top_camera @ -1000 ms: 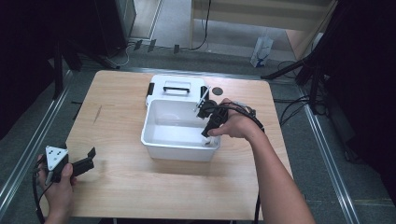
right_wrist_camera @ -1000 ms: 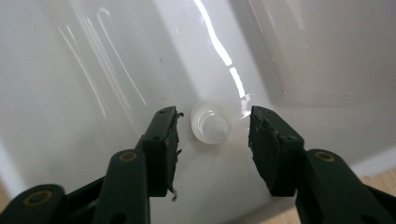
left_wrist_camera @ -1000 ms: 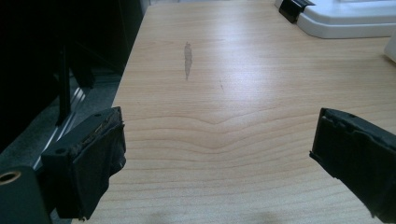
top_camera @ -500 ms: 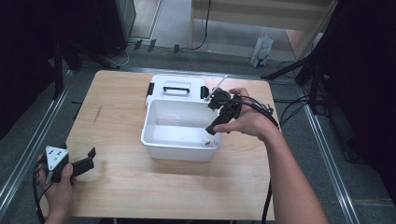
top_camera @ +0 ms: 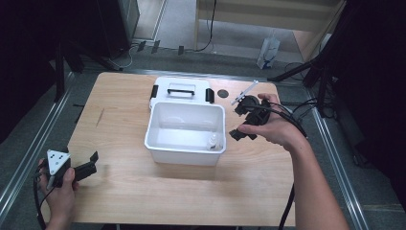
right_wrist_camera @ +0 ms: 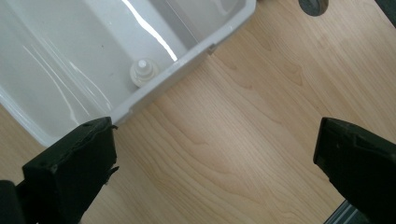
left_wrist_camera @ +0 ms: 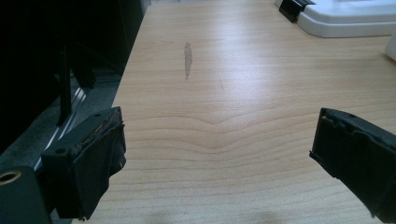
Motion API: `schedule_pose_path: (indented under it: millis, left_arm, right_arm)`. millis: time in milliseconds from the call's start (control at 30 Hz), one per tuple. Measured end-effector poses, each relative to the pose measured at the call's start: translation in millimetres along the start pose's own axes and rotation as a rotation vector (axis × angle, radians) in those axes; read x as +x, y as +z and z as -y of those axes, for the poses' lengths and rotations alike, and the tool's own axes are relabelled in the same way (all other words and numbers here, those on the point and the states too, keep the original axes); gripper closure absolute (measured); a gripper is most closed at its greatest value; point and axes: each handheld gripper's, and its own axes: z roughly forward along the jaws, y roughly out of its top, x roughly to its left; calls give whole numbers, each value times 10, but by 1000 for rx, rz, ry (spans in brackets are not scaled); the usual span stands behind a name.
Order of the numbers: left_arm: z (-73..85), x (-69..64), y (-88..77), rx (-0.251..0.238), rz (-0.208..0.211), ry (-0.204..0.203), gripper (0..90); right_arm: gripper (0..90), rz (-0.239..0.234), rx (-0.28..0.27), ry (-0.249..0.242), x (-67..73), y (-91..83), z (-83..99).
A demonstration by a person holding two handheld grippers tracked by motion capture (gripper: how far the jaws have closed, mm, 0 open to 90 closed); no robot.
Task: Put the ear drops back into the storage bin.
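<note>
White bin on pale wood-grain table
White lid with black latches; small white bottle; black grippers

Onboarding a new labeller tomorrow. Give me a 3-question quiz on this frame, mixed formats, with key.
1. True or false: the right gripper holds the small white bottle.
2. Where does the bottle stand? A) on the lid B) inside the white bin C) on bare table
3. Fill in: the left gripper, near the table's front-left corner, has its fingers ____.

Key: 1 false, it is open over the table beside the bin; 2 B; 3 open.
</note>
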Motion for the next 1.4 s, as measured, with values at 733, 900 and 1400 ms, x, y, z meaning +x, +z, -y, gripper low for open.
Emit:
schedule_pose_path:
  millis: [733, 900, 1400]
  left_arm:
    - [2, -7, 1, -3, -1, 4, 35]
    - [1, -5, 0, -2, -1, 5, 35]
    - [4, -3, -2, -8, -3, 2, 35]
  right_arm:
    - [0, 45, 0, 176, -203, 298, 1013]
    - [0, 60, -4, 215, -194, 413, 1235]
    - [0, 131, -141, 343, -71, 729, 1784]
